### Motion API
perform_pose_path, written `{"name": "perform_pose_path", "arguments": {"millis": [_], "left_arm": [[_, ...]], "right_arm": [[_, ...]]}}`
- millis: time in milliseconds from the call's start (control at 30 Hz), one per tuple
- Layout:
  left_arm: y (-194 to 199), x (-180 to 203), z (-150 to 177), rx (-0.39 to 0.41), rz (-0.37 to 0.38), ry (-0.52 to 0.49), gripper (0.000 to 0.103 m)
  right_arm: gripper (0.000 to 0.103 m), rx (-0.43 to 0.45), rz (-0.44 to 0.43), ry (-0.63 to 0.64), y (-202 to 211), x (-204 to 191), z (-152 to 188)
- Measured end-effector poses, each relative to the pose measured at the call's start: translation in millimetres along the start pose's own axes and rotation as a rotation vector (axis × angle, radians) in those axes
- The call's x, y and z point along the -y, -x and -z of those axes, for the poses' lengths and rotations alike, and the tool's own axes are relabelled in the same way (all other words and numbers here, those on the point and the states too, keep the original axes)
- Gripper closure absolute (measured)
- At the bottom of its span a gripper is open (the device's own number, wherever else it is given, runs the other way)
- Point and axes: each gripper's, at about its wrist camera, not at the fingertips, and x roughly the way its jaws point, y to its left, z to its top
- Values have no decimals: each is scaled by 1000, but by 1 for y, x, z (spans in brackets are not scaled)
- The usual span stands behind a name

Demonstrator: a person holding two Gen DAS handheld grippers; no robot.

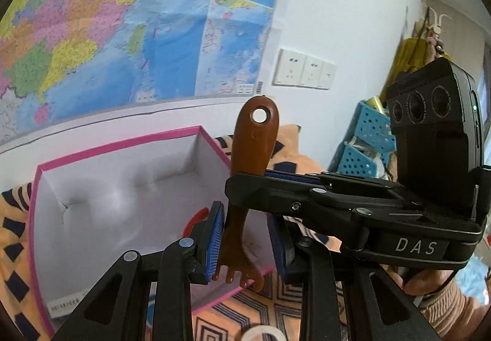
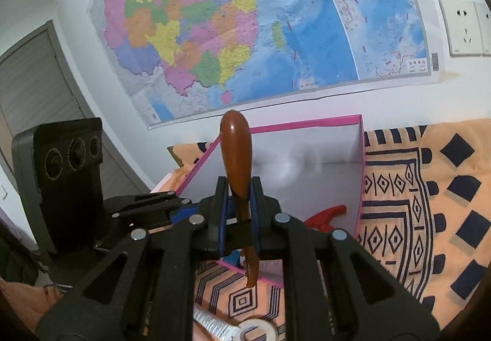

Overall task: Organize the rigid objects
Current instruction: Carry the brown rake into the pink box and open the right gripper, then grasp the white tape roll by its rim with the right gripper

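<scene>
Nearest to us is the left gripper, its blue pads narrow, with the toothed end of a brown plastic comb between them; the left pad touches the stem, but the right pad seems to stand a little apart, so we cannot tell if it really presses. The right gripper comes from 3 o'clock in the left wrist view and is clamped across the stem higher up. The rounded end with the hole points to 12 o'clock.

The comb hangs over the near right corner of the pink-rimmed box, which stands on a patterned cloth over the worktop. A red clamp lies in the box at 4 o'clock of the right wrist view.

We judge the risk so: two grippers on one stiff piece can twist or bend it if the hands move differently. If one lets go early, the comb may swing and fall on the box rim or outside.

The box floor is mostly free toward 10 o'clock. The wall with a map is close behind.
</scene>
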Motion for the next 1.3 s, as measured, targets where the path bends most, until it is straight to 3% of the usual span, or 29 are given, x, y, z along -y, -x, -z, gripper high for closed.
{"name": "perform_pose_path", "arguments": {"millis": [333,433,567,733,1033,1300], "left_arm": [[-39,-21,4,-81,-60,39,75],[-50,-28,8,-120,-77,66,75],[-54,-42,12,-132,-91,115,73],[-38,-49,19,-89,-110,131,69],[14,-34,42,8,-124,82,60],[56,-26,74,60,-97,70,56]], "right_arm": [[87,-85,46,-49,-40,26,1],[79,-122,102,-79,-52,38,6],[79,-127,164,-83,-52,48,11],[79,-98,183,-51,-37,43,15],[78,-66,86,-37,-4,21,37],[71,-90,36,-6,17,-3,80]]}}
